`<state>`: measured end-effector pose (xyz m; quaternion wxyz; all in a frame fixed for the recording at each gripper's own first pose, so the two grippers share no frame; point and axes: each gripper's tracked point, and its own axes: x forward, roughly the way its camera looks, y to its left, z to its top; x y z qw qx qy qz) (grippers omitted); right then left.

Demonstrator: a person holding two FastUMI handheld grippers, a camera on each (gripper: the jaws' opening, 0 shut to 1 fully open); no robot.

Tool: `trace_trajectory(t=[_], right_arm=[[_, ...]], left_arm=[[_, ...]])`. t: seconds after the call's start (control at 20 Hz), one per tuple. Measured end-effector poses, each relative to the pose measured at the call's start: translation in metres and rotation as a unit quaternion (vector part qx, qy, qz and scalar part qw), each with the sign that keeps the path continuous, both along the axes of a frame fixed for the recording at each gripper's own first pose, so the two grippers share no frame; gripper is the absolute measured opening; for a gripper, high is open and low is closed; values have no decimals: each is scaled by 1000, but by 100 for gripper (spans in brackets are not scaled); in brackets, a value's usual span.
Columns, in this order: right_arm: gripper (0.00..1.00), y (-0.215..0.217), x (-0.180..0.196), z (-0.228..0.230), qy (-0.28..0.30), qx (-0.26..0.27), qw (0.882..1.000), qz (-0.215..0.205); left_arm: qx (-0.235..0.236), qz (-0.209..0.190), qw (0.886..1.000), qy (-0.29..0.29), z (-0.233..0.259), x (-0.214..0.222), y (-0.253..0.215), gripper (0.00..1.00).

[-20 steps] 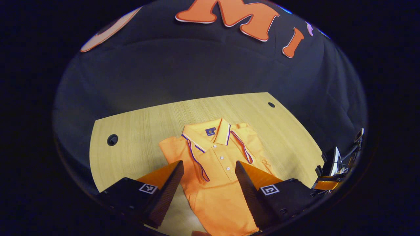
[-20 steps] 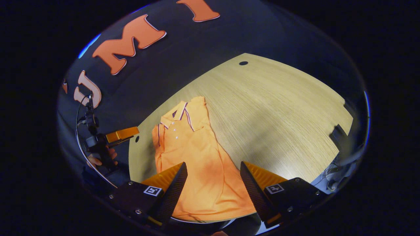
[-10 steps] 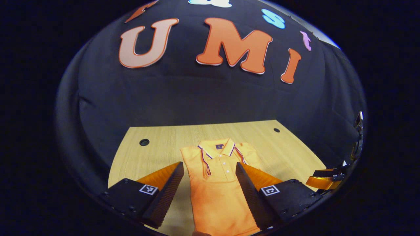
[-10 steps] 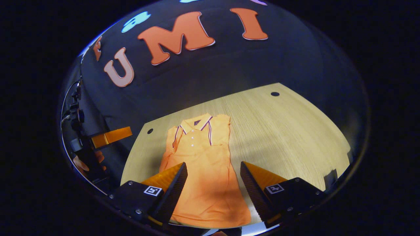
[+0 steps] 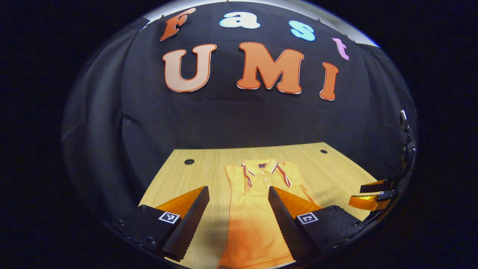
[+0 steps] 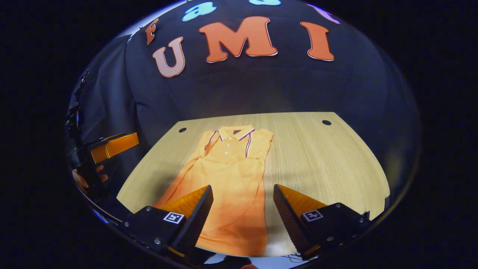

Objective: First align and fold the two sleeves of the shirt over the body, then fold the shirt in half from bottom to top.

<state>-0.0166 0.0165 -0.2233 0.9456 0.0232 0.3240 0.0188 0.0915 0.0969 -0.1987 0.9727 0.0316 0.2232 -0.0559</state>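
The orange shirt [image 6: 231, 175] lies flat on the wooden table [image 6: 325, 160], collar toward the black wall, both sleeves folded over its body. The left hand-held gripper [image 5: 238, 201] and right hand-held gripper [image 6: 242, 200] hang above the shirt's lower half, fingers spread wide, gripping nothing.

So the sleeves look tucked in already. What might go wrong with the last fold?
The shirt lies slanted on the table, its hem near the front edge, so a claw reaching for the hem might miss it or drag it off. Both claws, left and right, are open and hold nothing. If they lift the hem unevenly, the tucked sleeves could slip out.
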Motion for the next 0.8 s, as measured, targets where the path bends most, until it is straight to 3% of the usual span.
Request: trace_trajectory(t=[0.35,0.8], right_arm=[[99,-8,-43,-52,85,4,996,11],[99,-17,-88,-120,192,-10,981,4]], left_arm=[[16,8,991,136,-86,-70,17,98],[37,0,966,257,-191,-89,34,99]])
